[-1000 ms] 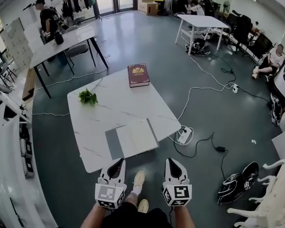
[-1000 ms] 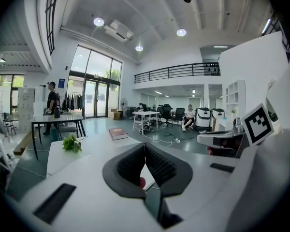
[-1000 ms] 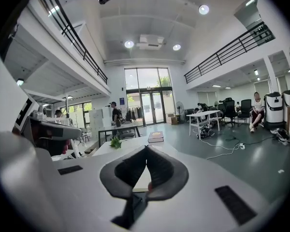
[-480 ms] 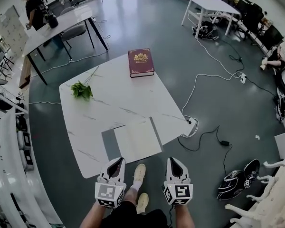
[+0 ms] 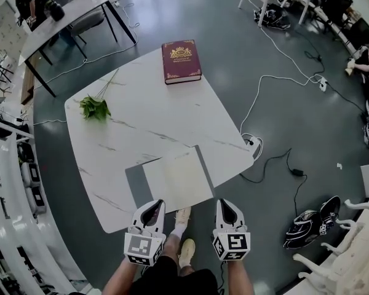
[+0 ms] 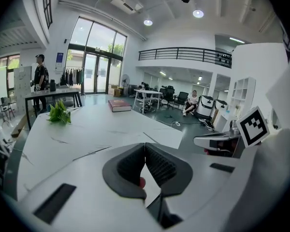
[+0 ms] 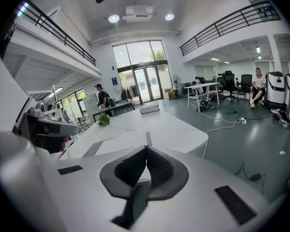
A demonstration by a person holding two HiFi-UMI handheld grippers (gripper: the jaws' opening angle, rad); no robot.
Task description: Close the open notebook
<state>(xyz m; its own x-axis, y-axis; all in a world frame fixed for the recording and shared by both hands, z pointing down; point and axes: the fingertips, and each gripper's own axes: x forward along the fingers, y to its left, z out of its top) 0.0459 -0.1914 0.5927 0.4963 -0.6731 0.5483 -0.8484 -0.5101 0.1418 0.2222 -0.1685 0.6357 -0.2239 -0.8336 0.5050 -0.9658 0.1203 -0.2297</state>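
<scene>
The open notebook [image 5: 174, 180] lies flat at the table's [image 5: 141, 121] 6 o'clock edge. Just short of it hover the left gripper [image 5: 152, 206] and right gripper [image 5: 225, 204], fingers clenched together, empty. At 12 o'clock a red book [image 5: 181, 61] bears a gold crest, its lettering unreadable.

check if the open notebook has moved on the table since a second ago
No. The open notebook lies at the same spot by the near edge of the table, pages up; only the head view itself has shifted.
</scene>
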